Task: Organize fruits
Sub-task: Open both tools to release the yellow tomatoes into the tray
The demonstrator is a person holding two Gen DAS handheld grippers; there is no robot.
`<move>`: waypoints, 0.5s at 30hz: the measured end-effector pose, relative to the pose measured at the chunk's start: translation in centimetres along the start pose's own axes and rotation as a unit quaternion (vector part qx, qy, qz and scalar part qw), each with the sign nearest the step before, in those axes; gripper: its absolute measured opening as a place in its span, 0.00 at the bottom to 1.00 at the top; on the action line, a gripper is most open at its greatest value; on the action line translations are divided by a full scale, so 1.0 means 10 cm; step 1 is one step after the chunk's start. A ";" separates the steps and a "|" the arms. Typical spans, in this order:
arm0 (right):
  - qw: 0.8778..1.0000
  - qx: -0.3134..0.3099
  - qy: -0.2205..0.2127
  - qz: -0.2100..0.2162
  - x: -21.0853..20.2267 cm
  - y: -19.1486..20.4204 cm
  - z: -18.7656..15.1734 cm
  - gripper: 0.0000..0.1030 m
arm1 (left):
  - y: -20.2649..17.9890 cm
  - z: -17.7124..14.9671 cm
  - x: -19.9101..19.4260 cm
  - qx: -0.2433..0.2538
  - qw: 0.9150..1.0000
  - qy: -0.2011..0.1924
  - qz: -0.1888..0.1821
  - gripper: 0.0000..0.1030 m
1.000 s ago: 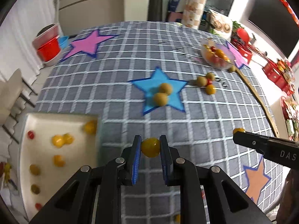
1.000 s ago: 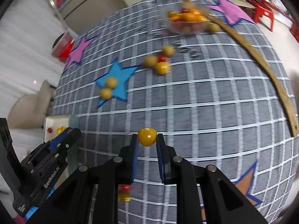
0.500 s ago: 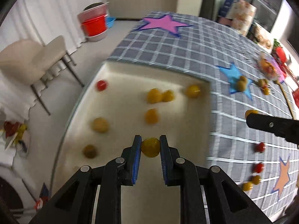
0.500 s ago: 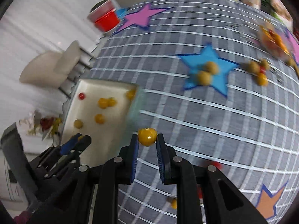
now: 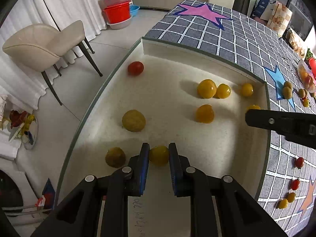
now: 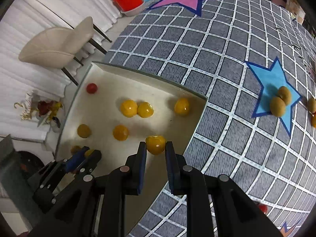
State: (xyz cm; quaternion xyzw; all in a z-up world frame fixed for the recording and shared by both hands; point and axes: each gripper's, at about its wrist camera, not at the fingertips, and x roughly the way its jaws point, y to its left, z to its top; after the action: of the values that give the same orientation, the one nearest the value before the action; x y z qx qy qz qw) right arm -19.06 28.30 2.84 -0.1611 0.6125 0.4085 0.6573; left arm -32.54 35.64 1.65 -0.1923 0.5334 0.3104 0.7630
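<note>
At the left edge of the tabletop (image 6: 177,45) sits a white tray (image 5: 189,49) already holding several fruits: a red tomato (image 5: 135,68), yellow tomatoes and duller brownish-yellow fruits. The left gripper (image 5: 159,156) hangs over the tray's near part, its fingers pinched on a yellow tomato (image 5: 159,155). To its right, the right gripper (image 6: 156,147) is over the tray's right-hand side, its fingers likewise clamped on a second yellow tomato (image 6: 155,144). Neither is released yet.

By my judgement the sorting is partway done: fruits remain loose on the cloth. The left view shows red and yellow tomatoes by an orange star (image 5: 308,197); the right view gives the clearer look at two greenish-brown fruits on the blue star (image 6: 274,79).
</note>
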 end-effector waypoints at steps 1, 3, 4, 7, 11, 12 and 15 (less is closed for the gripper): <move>1.000 -0.003 0.000 0.001 0.02 0.00 0.02 0.20 | 0.00 -0.01 0.00 0.001 1.000 -0.001 0.000 0.20; 1.000 -0.014 0.006 -0.005 0.07 0.05 0.04 0.20 | -0.01 0.00 -0.01 0.002 1.000 -0.001 0.000 0.20; 1.000 -0.017 0.010 -0.008 0.09 0.06 0.04 0.21 | 0.00 0.01 -0.01 0.002 1.000 -0.001 0.000 0.20; 1.000 -0.018 0.019 -0.008 0.17 0.09 0.04 0.21 | 0.00 0.01 -0.02 0.002 1.000 0.001 -0.001 0.20; 1.000 -0.015 0.023 -0.004 0.23 0.11 -0.01 0.21 | -0.01 0.03 -0.02 0.002 1.000 0.001 0.001 0.20; 1.000 -0.016 0.025 -0.004 0.24 0.11 -0.01 0.20 | -0.01 0.03 -0.01 0.002 1.000 0.000 0.002 0.20; 0.999 -0.019 0.024 -0.008 0.27 0.14 -0.01 0.21 | -0.03 0.02 -0.01 0.004 1.000 -0.001 0.004 0.20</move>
State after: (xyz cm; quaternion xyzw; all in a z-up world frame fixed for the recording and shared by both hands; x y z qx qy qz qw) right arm -20.34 30.04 0.68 -0.1887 0.6187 0.4109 0.6424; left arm -32.23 35.55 1.86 -0.1867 0.5350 0.3115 0.7628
